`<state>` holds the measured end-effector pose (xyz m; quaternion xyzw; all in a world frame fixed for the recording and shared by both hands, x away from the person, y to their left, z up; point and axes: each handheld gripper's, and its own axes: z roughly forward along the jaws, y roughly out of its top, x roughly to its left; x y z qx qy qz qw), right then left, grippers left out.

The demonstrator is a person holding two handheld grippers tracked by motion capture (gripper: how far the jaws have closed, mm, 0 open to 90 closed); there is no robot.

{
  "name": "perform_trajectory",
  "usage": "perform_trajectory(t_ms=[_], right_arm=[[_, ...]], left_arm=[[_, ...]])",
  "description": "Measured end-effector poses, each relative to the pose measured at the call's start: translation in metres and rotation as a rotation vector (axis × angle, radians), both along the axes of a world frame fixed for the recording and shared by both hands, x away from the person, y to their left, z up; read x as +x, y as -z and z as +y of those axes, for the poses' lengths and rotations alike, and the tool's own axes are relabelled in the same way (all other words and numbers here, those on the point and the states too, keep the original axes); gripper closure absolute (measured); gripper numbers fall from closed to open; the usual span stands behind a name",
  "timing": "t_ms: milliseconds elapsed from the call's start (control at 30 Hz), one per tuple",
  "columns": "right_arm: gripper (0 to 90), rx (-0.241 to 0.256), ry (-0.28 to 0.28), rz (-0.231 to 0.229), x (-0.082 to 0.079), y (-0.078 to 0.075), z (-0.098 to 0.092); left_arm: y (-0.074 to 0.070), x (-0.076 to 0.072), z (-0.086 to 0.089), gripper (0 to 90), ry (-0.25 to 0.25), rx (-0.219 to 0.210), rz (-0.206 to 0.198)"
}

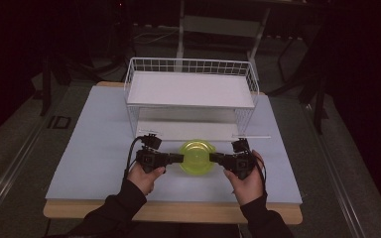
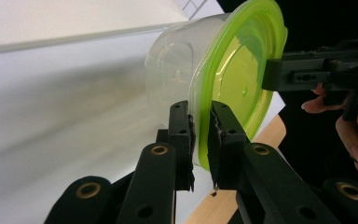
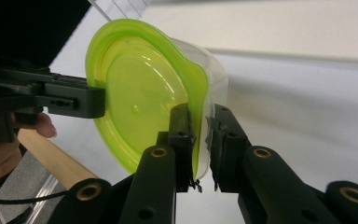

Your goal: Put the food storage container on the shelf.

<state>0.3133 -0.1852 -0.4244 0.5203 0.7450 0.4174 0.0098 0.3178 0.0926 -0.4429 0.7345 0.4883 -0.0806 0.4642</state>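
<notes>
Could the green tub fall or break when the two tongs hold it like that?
It might. Both the left tongs and the right tongs pinch only the thin lid rim of the tub, so it could slip out or tilt. Pulling unevenly might pop the green lid off. The wire rack stands close behind, an easy bump.

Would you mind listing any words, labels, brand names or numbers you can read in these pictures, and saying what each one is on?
None can be read.
Green lid of the clear container: plain in both gripper views, only moulded rings, no lettering.
Left gripper and right gripper: black, with brass rivets, no marking.
White wire shelf and table: no label shows.
Floor mark left of the table: box-like shapes, too blurred to read.
</notes>
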Motion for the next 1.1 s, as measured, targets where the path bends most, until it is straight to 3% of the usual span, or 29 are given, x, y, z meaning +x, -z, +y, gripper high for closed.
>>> perform_trajectory(t_ms=[67, 233, 267, 400, 433, 533, 700, 867, 900, 933, 1100], right_arm=[[80.1, -0.006, -0.008, -0.037, -0.001, -0.013, 0.003], [80.2, -0.003, -0.014, -0.068, 0.000, -0.025, 0.006], [80.2, 0.003, -0.012, -0.099, 0.003, -0.037, 0.009], [80.2, 0.009, -0.005, -0.111, 0.007, -0.048, 0.011], [80.2, 0.015, -0.001, -0.119, 0.010, -0.058, 0.013], [80.1, 0.010, 0.000, -0.133, 0.013, -0.067, 0.016], [80.1, 0.024, 0.015, -0.164, 0.026, -0.092, 0.022], [80.1, 0.031, 0.031, -0.172, 0.033, -0.102, 0.025], [80.1, 0.031, 0.031, -0.172, 0.033, -0.102, 0.025], [80.1, 0.023, 0.044, -0.172, 0.041, -0.110, 0.029], [80.0, 0.025, 0.069, -0.183, 0.051, -0.119, 0.032]], left_arm=[[-0.013, 0.001, 0.003, 81.6, -0.001, -0.001, -0.010], [-0.026, 0.003, 0.006, 81.6, -0.008, -0.008, -0.020], [-0.035, 0.004, 0.008, 81.7, -0.013, -0.006, -0.036], [-0.051, 0.008, 0.012, 81.7, -0.026, -0.015, -0.051], [-0.060, 0.011, 0.014, 81.7, -0.033, -0.018, -0.062], [-0.069, 0.013, 0.016, 81.7, -0.041, -0.020, -0.072], [-0.097, 0.023, 0.020, 81.7, -0.085, -0.029, -0.104], [-0.103, 0.027, 0.021, 81.6, -0.099, -0.032, -0.113], [-0.111, 0.035, 0.022, 81.6, -0.116, -0.021, -0.125], [-0.113, 0.037, 0.022, 81.5, -0.120, -0.021, -0.125], [-0.121, 0.048, 0.022, 81.3, -0.140, -0.024, -0.136]])
